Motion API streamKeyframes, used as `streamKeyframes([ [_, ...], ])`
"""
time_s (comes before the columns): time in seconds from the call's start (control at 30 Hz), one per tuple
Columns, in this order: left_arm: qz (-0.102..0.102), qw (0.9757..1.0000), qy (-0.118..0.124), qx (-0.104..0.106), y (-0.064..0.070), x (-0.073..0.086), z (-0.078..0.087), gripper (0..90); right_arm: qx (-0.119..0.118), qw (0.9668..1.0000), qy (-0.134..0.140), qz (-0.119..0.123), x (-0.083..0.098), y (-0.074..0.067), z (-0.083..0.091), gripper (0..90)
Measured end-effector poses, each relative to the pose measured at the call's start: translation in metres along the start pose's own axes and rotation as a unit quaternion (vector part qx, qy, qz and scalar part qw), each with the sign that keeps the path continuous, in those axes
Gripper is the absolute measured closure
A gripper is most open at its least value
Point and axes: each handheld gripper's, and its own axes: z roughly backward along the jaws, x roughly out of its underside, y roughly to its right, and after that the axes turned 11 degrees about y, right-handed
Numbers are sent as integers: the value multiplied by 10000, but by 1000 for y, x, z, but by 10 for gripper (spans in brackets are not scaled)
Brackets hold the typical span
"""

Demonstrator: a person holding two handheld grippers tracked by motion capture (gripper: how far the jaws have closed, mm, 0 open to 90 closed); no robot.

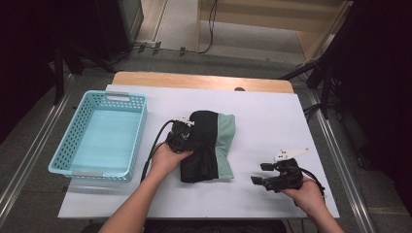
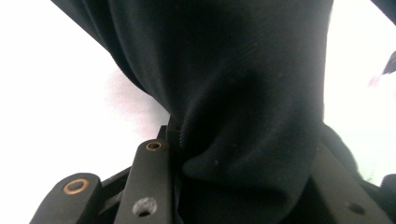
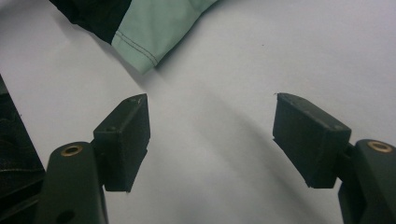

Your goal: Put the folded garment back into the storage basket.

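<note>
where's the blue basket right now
In the high view the light blue basket sits at the left side of the white table top, left of the folded black and green garment that the left gripper grips.

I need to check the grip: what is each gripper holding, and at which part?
The left gripper pinches the folded black and green garment at its left edge. The right gripper is open and holds nothing.

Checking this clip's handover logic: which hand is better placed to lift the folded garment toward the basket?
Left. The left claw is shut on the black and green garment, with cloth bunched between its jaws, and sits nearest the blue basket. The right claw hangs open over bare table, apart from the cloth.
</note>
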Motion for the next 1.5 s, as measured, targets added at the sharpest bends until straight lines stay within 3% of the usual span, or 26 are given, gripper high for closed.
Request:
streamKeyframes([
  [0.17,93,9999,54,80,1,-4,3,667,-14,10000,-4,29,0,0,0,261],
  [0.67,55,9994,212,278,7,-16,19,679,-29,10000,50,-9,0,0,1,261],
  [1.0,164,9989,306,318,10,-25,33,679,-39,10000,74,9,0,0,2,261],
  [1.5,180,9991,257,289,13,-37,50,679,-58,9999,123,-9,-1,1,3,261],
])
